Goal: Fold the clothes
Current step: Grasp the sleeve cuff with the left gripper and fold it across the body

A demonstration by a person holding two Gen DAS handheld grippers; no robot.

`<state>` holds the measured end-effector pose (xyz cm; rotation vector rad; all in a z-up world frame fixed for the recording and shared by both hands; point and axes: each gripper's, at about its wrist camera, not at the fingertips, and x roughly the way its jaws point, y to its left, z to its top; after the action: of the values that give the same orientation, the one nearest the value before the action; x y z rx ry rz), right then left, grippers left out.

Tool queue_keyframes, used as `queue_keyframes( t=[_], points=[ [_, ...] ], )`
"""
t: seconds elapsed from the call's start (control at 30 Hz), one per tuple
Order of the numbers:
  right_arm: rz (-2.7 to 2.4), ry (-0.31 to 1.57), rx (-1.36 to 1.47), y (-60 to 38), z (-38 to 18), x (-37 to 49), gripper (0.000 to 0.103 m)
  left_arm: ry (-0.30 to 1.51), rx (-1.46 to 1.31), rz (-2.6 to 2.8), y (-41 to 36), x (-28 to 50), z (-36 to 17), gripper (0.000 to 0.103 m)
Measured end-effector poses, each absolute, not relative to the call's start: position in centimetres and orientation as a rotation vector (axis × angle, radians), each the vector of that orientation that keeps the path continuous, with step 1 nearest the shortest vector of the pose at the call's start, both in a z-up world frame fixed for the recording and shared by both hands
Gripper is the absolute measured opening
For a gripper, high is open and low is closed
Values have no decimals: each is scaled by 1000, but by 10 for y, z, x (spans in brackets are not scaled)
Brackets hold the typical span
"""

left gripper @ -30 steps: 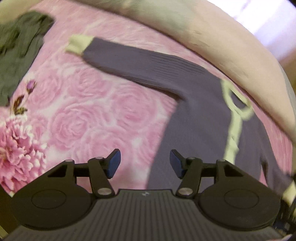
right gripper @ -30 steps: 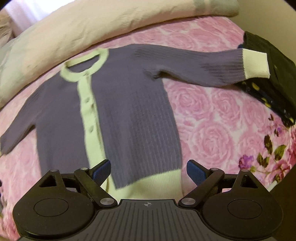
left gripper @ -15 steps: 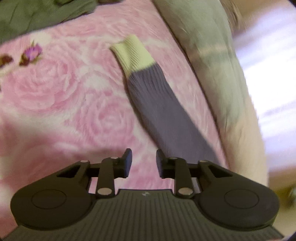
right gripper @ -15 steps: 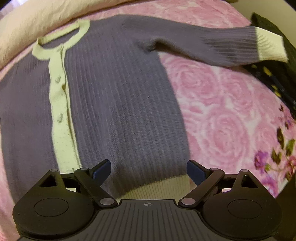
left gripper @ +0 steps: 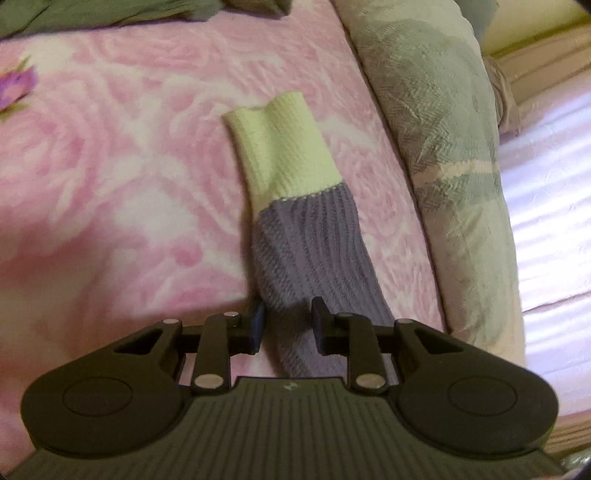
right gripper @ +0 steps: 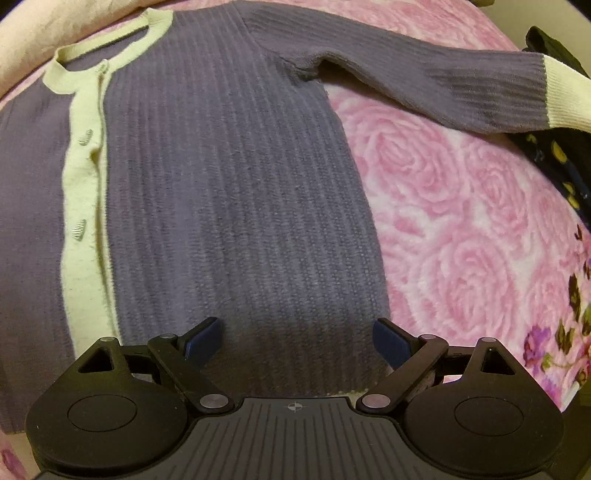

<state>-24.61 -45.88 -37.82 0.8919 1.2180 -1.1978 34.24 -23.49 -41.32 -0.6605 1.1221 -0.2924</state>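
A purple ribbed cardigan (right gripper: 229, 192) with pale yellow trim lies flat, face up, on a pink rose-print blanket (right gripper: 461, 229). In the left wrist view one sleeve (left gripper: 314, 243) with a pale yellow cuff (left gripper: 284, 147) runs away from me. My left gripper (left gripper: 286, 325) sits low over this sleeve, its jaws partly closed on either side of the purple knit with a gap left. My right gripper (right gripper: 295, 339) is wide open just above the cardigan's lower right front, near the hem. The other sleeve (right gripper: 443, 96) stretches to the right.
A grey-and-cream bolster pillow (left gripper: 443, 147) lies along the right of the left wrist view. A green garment (left gripper: 92, 14) lies at the far top left. A dark garment with yellow spots (right gripper: 561, 147) lies under the right sleeve's cuff (right gripper: 565, 99).
My left gripper swung from the cardigan's body out along the sleeve, dropped down onto it and narrowed its jaws. My right gripper moved closer and lower over the cardigan's front, still wide open.
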Motion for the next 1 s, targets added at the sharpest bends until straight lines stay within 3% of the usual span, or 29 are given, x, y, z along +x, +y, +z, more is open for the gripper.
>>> queue_keyframes(
  t=[0.03,0.2,0.4,0.47,0.5,0.67,0.83,1.0],
  points=[
    [-1198,1219,895,-460,-379,-247,91,1119,-637,-290,-239,344,-410,11],
    [-1198,1215,909,-465,-383,-255,91,929,-351,-422,-290,325,-351,7],
    [-1239,1181,930,-472,-379,-269,91,645,-17,-951,-390,195,-261,8],
    [-1254,1161,928,-477,-375,-272,91,625,81,-1200,-420,133,-249,16],
    [-1263,1148,926,-480,-373,-274,91,649,150,-1301,-430,104,-251,30],
    [-1303,1071,915,-496,-359,-284,91,775,482,-1456,-443,8,-301,32],
    [-1301,907,927,-519,-351,-294,91,830,573,-1307,-413,28,-331,31],
    [-1181,586,1080,-548,-355,-297,91,781,618,-1123,-400,85,-339,33]
  ],
)
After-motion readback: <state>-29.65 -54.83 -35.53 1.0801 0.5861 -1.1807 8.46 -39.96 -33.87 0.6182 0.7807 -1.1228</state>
